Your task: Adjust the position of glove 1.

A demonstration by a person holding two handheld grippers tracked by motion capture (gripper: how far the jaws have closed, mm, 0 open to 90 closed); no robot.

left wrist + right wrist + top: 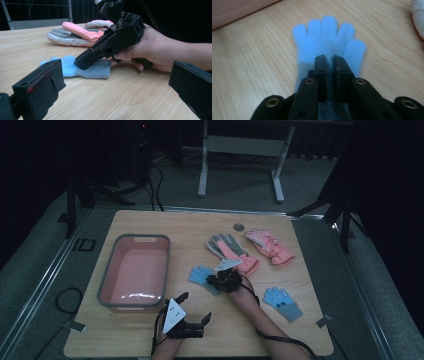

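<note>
the light blue glove (325, 42) lies flat on the wooden table (200, 227), near its middle, right of the pink bin (134, 270). the right gripper (329, 62) bears down on its cuff end, jaws nearly together, pinching the fabric. the left gripper (192, 307) hovers at the near edge, jaws wide apart. a grey-and-pink glove (230, 251) and a pink glove (269, 247) lie farther back, and a second blue glove (283, 303) lies to the right.

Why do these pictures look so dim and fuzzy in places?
High view: the room is dark, with glare in the pink bin. Right gripper view: the blue glove is soft, out of focus. Left gripper view: the near claw looks blurred; the wood grain is sharp.
</note>
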